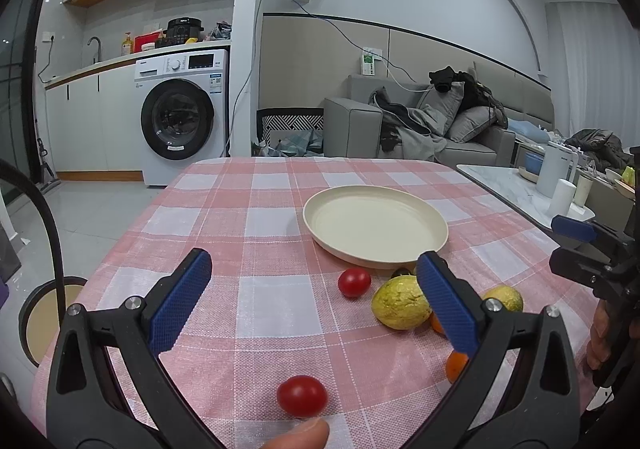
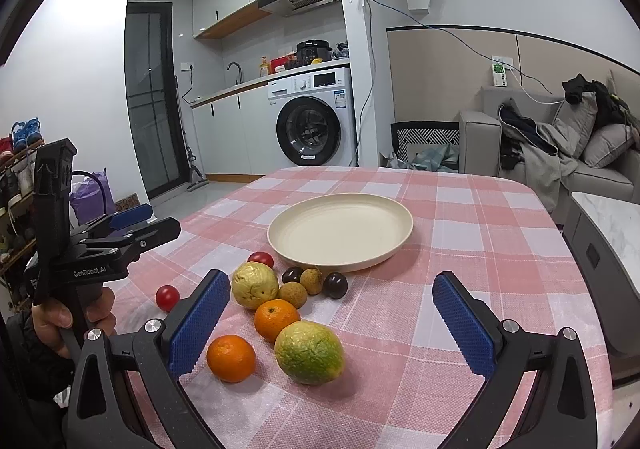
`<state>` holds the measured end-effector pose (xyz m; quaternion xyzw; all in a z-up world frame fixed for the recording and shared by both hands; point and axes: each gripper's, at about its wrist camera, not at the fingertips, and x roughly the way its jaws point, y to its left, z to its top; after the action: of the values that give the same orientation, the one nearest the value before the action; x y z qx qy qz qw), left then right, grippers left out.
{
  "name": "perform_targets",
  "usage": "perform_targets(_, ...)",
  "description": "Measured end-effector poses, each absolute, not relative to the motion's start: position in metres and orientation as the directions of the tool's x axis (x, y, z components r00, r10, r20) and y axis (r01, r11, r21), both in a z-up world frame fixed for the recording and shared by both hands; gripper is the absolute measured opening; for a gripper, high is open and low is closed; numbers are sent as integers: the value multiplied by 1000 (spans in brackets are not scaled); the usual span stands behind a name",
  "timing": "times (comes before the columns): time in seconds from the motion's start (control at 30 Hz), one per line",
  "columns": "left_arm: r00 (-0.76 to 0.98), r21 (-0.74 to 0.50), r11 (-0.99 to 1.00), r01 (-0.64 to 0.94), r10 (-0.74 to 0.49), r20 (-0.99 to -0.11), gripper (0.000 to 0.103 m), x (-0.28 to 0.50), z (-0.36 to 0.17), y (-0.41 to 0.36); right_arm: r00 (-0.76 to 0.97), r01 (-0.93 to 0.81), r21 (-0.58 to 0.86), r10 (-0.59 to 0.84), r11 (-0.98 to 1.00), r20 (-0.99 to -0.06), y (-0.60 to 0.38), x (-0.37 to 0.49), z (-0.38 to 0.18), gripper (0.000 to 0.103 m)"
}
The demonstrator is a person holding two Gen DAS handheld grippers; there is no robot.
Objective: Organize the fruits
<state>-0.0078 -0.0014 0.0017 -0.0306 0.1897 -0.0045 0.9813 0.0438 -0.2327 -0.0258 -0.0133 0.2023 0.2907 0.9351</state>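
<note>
Fruits (image 2: 276,313) before wide right gripper (image 2: 340,325)

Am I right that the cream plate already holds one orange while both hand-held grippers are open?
Not quite: the cream plate is empty, as the right wrist view shows. Both oranges lie on the tablecloth before it. Both hand-held grippers are open.

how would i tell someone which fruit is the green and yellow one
Start at the cream plate on the pink checked tablecloth. The fruit lie in a cluster on its near side; the green and yellow fruit is nearest the camera, beside two oranges, and alone has green patches.
</note>
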Motion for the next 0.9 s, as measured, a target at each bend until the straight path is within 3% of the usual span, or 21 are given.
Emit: perform_targets(0.9, 928, -61, 998, -6, -18, -372, 102, -8, 2, -2, 750, -550, 84, 536, 831, -387, -232, 43, -24, 103)
